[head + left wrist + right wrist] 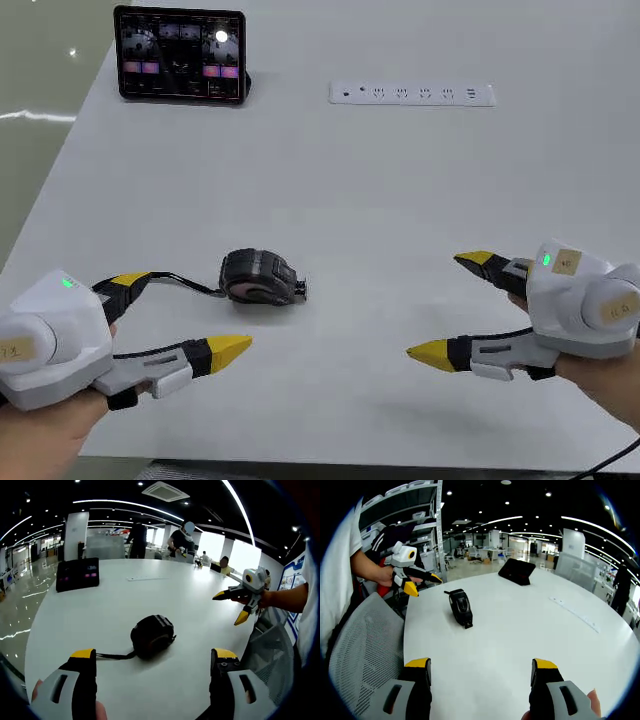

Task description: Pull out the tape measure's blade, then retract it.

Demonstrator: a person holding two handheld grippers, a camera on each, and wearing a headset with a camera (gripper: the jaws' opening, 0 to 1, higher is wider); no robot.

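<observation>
A black tape measure (258, 277) lies on the white table (350, 180), its wrist strap (190, 285) trailing to the left and its blade drawn in. My left gripper (190, 315) is open just left of it, yellow tips either side of the strap's end. The left gripper view puts the tape measure (152, 636) ahead between my open jaws. My right gripper (450, 305) stands open well to the right, apart from it. From the right gripper view the tape measure (460, 606) lies far ahead to the left, with the left gripper (422, 582) beyond it.
A dark tablet (181, 54) stands at the table's far left and a white power strip (412, 94) lies at the far right. A grey mesh chair (365, 645) sits by the table's near edge. People stand in the room behind.
</observation>
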